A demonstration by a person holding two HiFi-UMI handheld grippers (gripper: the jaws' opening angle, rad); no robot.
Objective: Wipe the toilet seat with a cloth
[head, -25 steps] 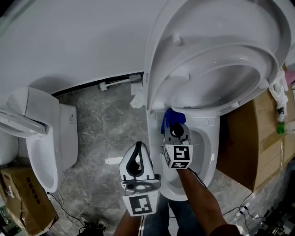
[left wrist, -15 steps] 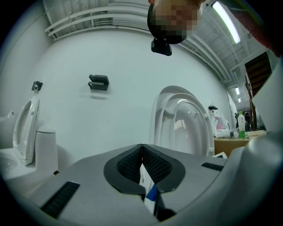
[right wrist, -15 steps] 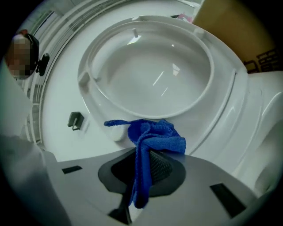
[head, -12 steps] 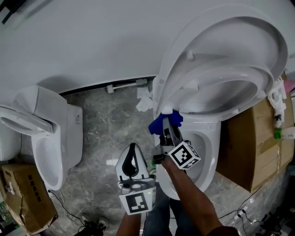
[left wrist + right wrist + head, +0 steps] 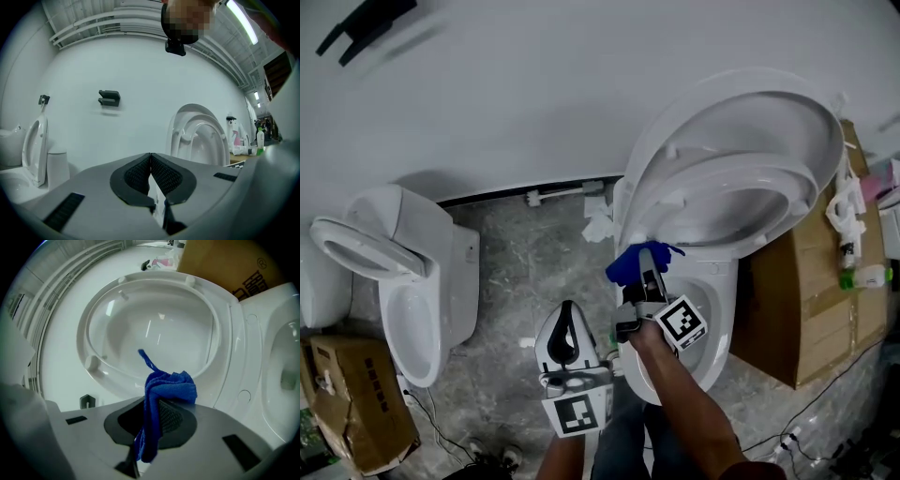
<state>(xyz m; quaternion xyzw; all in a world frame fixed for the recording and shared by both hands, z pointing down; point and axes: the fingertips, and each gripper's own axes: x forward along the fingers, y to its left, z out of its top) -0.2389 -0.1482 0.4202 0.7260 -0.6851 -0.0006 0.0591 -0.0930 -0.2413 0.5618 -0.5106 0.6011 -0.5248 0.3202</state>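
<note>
2 toilets: left toilet (image 5: 441, 281), right toilet (image 5: 727, 281). 2 cardboard boxes: left box (image 5: 356, 412), right box (image 5: 806, 319). 2 claws: left claw (image 5: 568, 311), right claw (image 5: 649, 262). 1 blue cloth (image 5: 628, 266). 1 black wall bracket (image 5: 366, 28).

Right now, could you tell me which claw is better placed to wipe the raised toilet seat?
The right claw: it is shut on the blue cloth and sits just in front of the raised toilet seat. The left claw is shut, empty and farther back.
</note>
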